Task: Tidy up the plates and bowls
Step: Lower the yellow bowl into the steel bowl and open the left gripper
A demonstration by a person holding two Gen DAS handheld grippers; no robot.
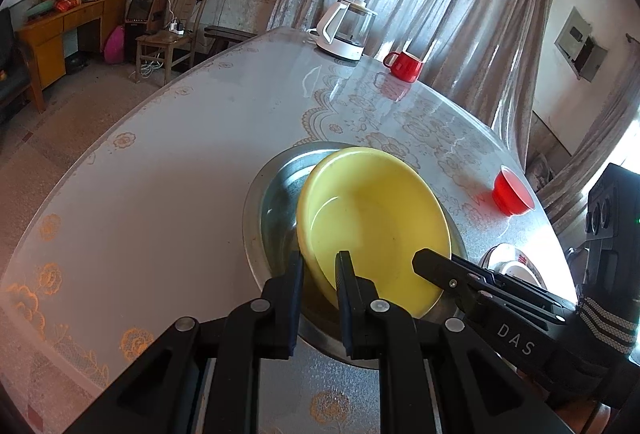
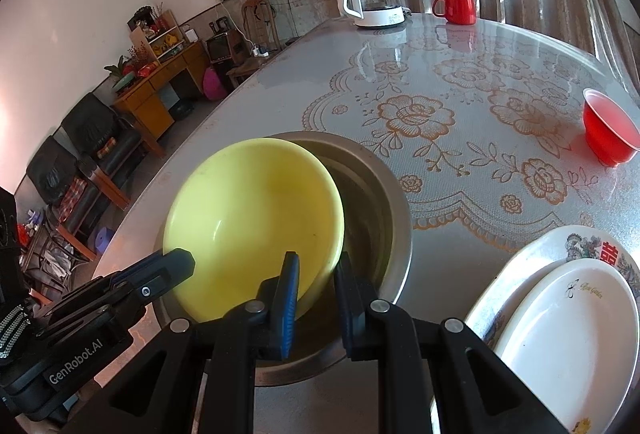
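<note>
In the left wrist view, the left gripper [image 1: 320,266] sat at the lower centre of the frame, its two black fingers clamped on the near rim of the yellow bowl [image 1: 376,218]. The bowl, smooth, glossy and round like plastic or melamine, leaned tilted inside a wide, shallow steel basin [image 1: 276,194] of dull, reflective metal. The tilt seemed to follow from the bowl being gripped by its edges rather than resting flat. From the lower right the right gripper [image 1: 424,260] reached in and met the bowl's other edge. Further up the glossy, lace-patterned table [image 1: 180,162] stood a red bowl [image 1: 510,192] at the right, with a red mug [image 1: 404,64] and a glass kettle [image 1: 346,30] at the top.

In the right wrist view, the right gripper [image 2: 316,266], at the lower centre, had its blue-padded fingers pinching the yellow bowl's [image 2: 256,218] rim, one pad inside and one outside. The left gripper [image 2: 186,260] came in from the lower left and gripped the opposite edge. Holding both sides probably steadied the bowl while it was nested in the basin [image 2: 392,210]. At the lower right, a white oval plate [image 2: 568,330] lay stacked on a larger decorated plate [image 2: 536,250], both glazed ceramic, seemingly already sorted. The red bowl [image 2: 608,134] stood apart at the right edge.
</note>
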